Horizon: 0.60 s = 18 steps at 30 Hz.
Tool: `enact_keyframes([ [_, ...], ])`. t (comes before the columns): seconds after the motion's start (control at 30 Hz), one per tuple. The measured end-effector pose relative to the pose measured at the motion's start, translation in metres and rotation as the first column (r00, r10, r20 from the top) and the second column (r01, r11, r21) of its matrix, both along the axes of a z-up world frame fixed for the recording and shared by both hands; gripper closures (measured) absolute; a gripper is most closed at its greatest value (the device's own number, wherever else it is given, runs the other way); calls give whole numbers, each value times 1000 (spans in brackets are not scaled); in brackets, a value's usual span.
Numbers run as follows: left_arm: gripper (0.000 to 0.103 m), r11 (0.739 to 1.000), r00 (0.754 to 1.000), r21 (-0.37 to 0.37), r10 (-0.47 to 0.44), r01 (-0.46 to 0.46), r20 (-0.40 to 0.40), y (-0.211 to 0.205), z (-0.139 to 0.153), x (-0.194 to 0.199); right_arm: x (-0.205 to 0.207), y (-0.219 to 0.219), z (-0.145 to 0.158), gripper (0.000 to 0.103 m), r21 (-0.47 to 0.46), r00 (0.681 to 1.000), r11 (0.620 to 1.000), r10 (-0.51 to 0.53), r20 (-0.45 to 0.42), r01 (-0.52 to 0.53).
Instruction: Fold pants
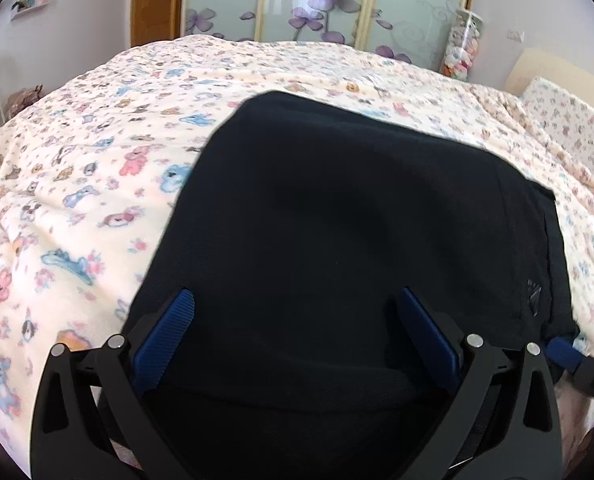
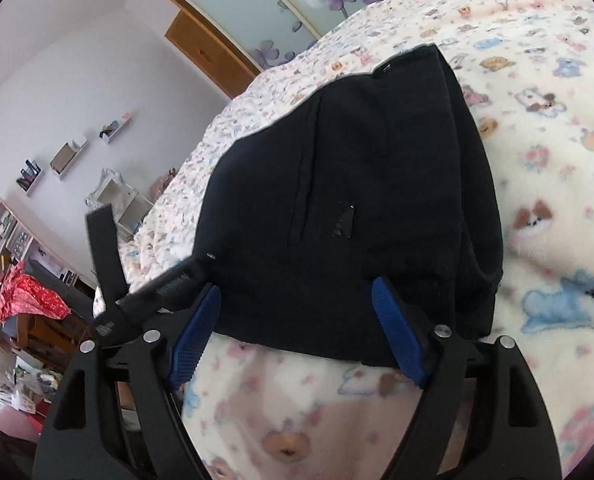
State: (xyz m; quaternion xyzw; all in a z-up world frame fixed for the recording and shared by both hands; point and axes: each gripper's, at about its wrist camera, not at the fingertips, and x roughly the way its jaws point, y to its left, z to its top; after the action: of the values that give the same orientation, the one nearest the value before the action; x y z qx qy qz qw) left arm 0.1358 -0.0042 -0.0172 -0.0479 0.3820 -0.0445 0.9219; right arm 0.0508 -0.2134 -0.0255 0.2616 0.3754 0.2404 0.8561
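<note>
The black pants (image 1: 337, 220) lie folded into a compact stack on the bed; they also show in the right wrist view (image 2: 357, 184), with a pocket seam and a small logo patch on top. My left gripper (image 1: 297, 300) is open, its blue pads spread wide over the near part of the stack. My right gripper (image 2: 297, 292) is open too, its pads astride the stack's near edge, nothing held. The right gripper's tip (image 1: 565, 350) shows at the pants' right edge in the left wrist view. The left gripper (image 2: 109, 264) shows at the left in the right wrist view.
The bed is covered by a cream blanket with animal prints (image 1: 77, 200), also in the right wrist view (image 2: 557, 200). A pillow (image 1: 569, 120) lies at the right. A wardrobe with flowered glass doors (image 1: 321, 0) stands behind. Shelves and clutter (image 2: 25, 280) stand left of the bed.
</note>
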Motion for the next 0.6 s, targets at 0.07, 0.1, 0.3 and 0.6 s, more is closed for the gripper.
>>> enact_keyframes([
  [0.07, 2, 998, 998, -44, 35, -33, 43, 11, 8, -6, 0, -5, 12, 23, 50, 1000, 999, -14, 20, 13],
  [0.1, 2, 996, 997, -75, 46, -41, 64, 18, 11, -9, 0, -10, 18, 23, 81, 999, 996, -25, 44, 22],
  [0.3, 2, 931, 988, -354, -41, 91, 147, 50, 45, -2, 34, -39, 44, 16, 220, 991, 970, -119, 67, 101],
  [0.6, 2, 837, 950, -469, -311, 282, 15, 31, 72, 110, 113, -48, 22, 11, 364, 987, 918, -142, -78, 161],
])
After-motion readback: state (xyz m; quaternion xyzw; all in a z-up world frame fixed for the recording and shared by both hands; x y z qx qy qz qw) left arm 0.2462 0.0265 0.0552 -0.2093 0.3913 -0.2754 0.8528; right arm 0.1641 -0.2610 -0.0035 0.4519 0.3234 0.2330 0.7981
